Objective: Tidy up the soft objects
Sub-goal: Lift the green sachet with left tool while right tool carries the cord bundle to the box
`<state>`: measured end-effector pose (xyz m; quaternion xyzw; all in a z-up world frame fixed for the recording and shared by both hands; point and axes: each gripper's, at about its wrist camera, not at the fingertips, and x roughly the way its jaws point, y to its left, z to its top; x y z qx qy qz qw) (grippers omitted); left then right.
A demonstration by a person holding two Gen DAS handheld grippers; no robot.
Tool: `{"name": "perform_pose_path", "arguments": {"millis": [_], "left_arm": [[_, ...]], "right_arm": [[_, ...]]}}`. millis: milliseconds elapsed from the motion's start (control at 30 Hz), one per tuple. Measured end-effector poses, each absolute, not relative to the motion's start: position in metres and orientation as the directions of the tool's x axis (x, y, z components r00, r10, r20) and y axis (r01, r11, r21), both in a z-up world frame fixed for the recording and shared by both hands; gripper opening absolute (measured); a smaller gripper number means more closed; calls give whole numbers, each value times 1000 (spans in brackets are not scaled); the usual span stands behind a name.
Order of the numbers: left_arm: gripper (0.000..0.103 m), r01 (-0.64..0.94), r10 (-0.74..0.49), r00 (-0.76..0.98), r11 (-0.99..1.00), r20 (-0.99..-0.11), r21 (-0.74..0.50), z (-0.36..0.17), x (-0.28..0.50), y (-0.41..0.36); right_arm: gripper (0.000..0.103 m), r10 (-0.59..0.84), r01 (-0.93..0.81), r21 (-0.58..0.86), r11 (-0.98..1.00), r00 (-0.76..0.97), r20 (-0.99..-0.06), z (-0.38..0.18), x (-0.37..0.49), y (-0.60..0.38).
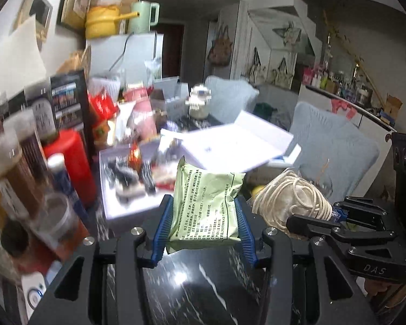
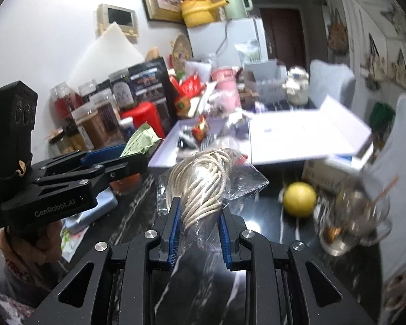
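Above a black marble table (image 1: pixel 192 284): left gripper (image 1: pixel 204 216) clamped on a green printed packet (image 1: pixel 205 203). Beside it, right gripper (image 2: pixel 200 224) squeezed tight around bagged cord (image 2: pixel 203 184). Behind, an open white box (image 2: pixel 165 151).

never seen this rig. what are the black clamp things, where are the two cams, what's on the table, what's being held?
There is no robot arm here. A person holds two hand-held grippers, one in each hand, each with two black fingers lined with blue pads. A fisheye camera sits on each gripper and looks forward along its fingers, so each picture shows its own gripper at the bottom and the other gripper off to the side.

In the left wrist view, the left gripper is closed on a green printed packet. In the right wrist view, the right gripper is closed on a coil of pale cord in a clear bag.

Below is a black marbled table. On it are a yellow lemon, a glass cup, an open white box with its lid, and jars and packets along the wall.
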<state>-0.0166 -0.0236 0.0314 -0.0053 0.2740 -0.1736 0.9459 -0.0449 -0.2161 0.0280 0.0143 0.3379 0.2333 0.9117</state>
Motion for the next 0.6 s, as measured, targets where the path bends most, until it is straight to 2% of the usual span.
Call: {"name": "perform_pose_path", "arguments": {"millis": [400,600], "left_arm": [[45,311,-319,847,946,-425,-91,74,25,-19],[45,294,-304,860,952,-409,-89,80,57,-14]], "right_arm": [[25,410,-428,97,898,738,-536,70,7,-212],[25,401,-422,85,903,753,-521,78,44,-207]]}}
